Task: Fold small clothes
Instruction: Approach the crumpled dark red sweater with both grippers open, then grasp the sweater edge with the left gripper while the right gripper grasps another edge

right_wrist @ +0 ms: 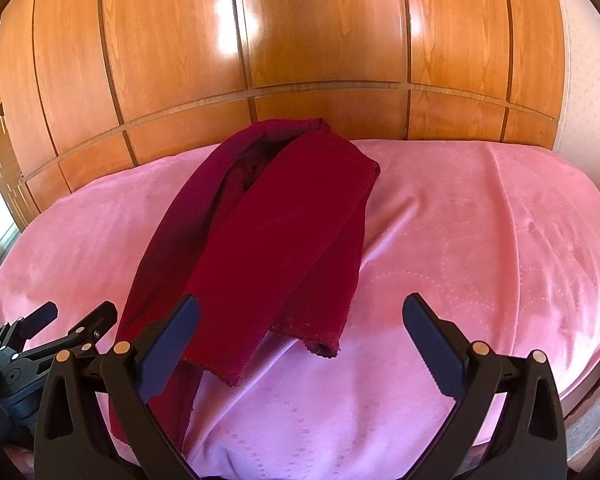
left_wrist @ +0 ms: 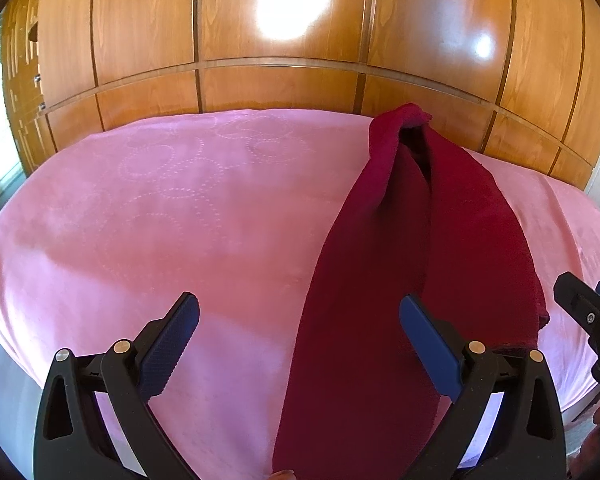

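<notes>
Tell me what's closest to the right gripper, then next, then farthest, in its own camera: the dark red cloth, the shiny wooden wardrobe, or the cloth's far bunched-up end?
1. The dark red cloth's near hem, just ahead of the open right gripper, toward its left finger.
2. The cloth's far bunched-up end, across the pink bedspread.
3. The shiny wooden wardrobe, behind the bed.

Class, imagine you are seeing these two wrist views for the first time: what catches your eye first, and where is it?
The dark red cloth stands out first, lying in a long, loosely folded strip on the pink bedspread. Behind the bed, glossy wooden panels fill the background with bright reflections. In the foreground, the left gripper and right gripper both hang open, holding nothing.
</notes>
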Motion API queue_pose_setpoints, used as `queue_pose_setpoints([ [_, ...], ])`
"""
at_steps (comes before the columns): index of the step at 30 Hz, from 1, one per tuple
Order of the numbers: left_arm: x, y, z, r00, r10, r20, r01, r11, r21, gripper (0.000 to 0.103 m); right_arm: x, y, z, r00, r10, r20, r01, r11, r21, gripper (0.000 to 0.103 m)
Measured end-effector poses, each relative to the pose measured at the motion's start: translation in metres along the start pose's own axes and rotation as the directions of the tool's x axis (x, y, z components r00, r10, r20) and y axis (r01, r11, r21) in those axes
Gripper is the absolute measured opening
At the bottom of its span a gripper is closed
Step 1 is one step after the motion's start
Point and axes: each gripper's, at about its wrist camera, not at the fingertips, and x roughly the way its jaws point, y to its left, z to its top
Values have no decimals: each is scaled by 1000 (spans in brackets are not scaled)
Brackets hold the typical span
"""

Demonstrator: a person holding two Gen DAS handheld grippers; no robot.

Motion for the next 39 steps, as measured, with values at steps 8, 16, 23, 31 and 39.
queue_pose_setpoints([
  [8, 0, 5, 1, 1000, -6, 3, 6, 1000, 0, 99, 0, 0, 1, 1000, 6, -3, -6, 1000, 2, 101],
  [16, 5, 7, 3, 1000, -12, -23, 12, 1000, -4, 99, 2, -2, 2, 1000, 6, -9, -6, 1000, 8, 101],
  [23, 20, 15, -1, 992, -86, -96, 80, 995, -64, 99, 6, -12, 4, 1000, 1, -12, -1, 1000, 22, 101],
  [31, 40, 22, -6, 966, -189, -179, 179, 981, -69, 59, 17, -24, 23, 999, 45, 1, -45, 999, 29, 101],
  [39, 53, 26, -14, 934, -281, -220, 266, 959, -94, 5, 90, 0, 37, 984, 87, -156, -89, 996, -7, 79],
])
